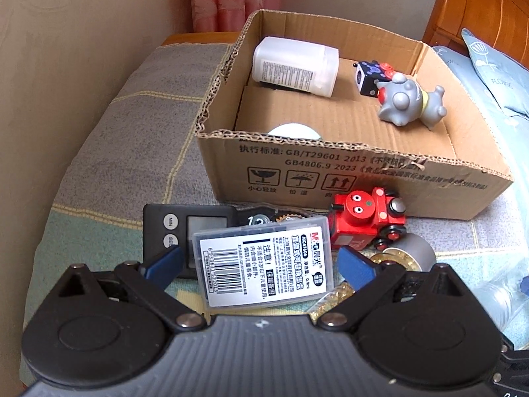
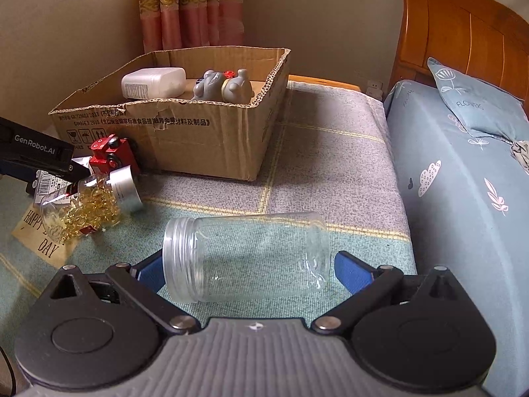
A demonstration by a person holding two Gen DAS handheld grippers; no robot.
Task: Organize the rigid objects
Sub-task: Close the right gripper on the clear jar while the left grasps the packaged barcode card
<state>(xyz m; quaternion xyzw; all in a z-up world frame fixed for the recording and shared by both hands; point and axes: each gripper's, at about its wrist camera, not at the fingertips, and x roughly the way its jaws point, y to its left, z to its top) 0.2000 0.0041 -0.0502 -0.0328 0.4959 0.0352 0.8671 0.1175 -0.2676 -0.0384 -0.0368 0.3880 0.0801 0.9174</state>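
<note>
My left gripper (image 1: 261, 264) is open, its blue fingers on either side of a clear plastic case (image 1: 263, 264) with a white barcode label, not touching it. The case lies on a black timer (image 1: 185, 231). A red toy train (image 1: 367, 218) and a jar of gold rings (image 1: 403, 254) lie to its right. The cardboard box (image 1: 363, 172) behind holds a white bottle (image 1: 296, 66), a grey toy (image 1: 410, 102) and a black cube toy (image 1: 372, 77). My right gripper (image 2: 246, 271) is open around an empty clear jar (image 2: 246, 258) lying on its side.
Everything rests on a checked blanket (image 2: 330, 165) on a bed. A blue pillow (image 2: 479, 99) and wooden headboard (image 2: 463, 33) are at right. A wall and pink curtain (image 2: 191, 6) stand behind the box (image 2: 185, 125). A white disc (image 1: 294, 132) lies in the box's front.
</note>
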